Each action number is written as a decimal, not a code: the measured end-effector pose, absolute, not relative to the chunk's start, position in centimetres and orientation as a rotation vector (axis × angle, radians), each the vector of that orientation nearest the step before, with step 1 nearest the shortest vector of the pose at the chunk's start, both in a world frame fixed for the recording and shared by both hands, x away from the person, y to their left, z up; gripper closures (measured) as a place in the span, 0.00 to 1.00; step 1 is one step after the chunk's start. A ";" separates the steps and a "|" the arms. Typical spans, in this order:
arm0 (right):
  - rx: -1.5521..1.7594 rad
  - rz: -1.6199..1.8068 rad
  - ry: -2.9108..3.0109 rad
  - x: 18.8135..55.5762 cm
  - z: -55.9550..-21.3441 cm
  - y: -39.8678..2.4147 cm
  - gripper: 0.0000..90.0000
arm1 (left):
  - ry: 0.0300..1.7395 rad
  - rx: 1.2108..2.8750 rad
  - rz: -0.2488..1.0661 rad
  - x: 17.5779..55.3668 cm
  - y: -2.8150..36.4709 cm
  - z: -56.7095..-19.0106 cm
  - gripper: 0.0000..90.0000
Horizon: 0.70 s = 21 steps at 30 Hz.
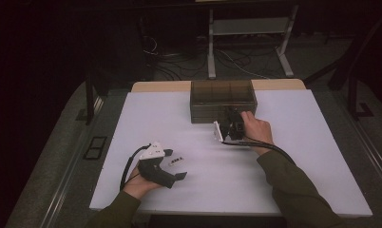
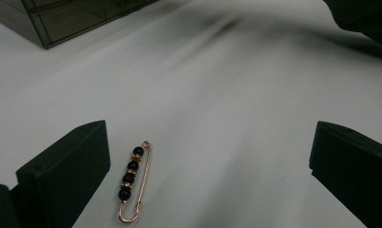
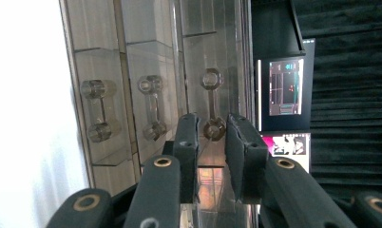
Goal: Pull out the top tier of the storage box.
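Observation:
A smoky clear drawer box (image 1: 222,97) stands at the table's far middle. My right gripper (image 1: 230,122) reaches its front. In the right gripper view the jaws (image 3: 213,142) stand narrow on either side of the lower knob of one clear drawer handle (image 3: 212,100), with a thin gap still showing on the left side. Two more handles (image 3: 151,107) sit to its left. A gold safety-pin brooch with black beads (image 2: 133,183) lies on the white table (image 1: 284,166). My left gripper (image 2: 208,161) is open around the brooch (image 1: 176,161), which lies close to the left jaw, untouched.
The box (image 2: 61,23) shows at the upper left of the left gripper view. Cables and a metal stand (image 1: 248,42) lie on the dark floor beyond the table. A lit monitor (image 3: 285,88) shows behind the box in the right gripper view.

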State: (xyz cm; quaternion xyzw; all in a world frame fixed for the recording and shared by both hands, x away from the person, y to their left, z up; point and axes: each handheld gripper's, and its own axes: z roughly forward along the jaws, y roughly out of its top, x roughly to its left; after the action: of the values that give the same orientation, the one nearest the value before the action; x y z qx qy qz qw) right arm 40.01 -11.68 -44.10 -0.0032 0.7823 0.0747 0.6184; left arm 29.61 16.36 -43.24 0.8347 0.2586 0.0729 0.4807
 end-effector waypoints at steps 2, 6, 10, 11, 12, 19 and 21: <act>-0.006 0.163 1.794 40.0 -44.1 -11.6 0.84 | 0.631 2.036 0.177 29.6 16.4 -43.2 0.00; -0.003 0.157 1.788 40.0 -44.1 -11.5 0.86 | 0.631 2.034 0.177 29.6 16.4 -43.2 0.00; -0.006 0.142 1.780 40.0 -44.2 -11.4 0.87 | 0.629 2.034 0.178 29.6 16.4 -43.2 0.00; -0.005 0.135 1.778 40.0 -44.2 -11.3 0.87 | 0.630 2.034 0.178 29.6 16.4 -43.2 0.00; -0.005 0.131 1.774 40.0 -44.2 -11.3 0.87 | 0.630 2.033 0.177 29.6 16.4 -43.2 0.00; 0.008 0.129 1.773 39.9 -44.3 -11.2 0.87 | 0.630 2.033 0.178 29.6 16.4 -43.2 0.00; 0.011 0.129 1.774 39.8 -44.3 -11.2 0.87 | 0.630 2.033 0.178 29.6 16.4 -43.2 0.00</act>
State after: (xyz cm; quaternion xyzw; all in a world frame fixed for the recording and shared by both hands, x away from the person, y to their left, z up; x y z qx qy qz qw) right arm 39.81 -11.18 -44.28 0.0047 0.7747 0.0563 0.6298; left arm 29.63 16.40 -43.23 0.8341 0.2584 0.0729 0.4818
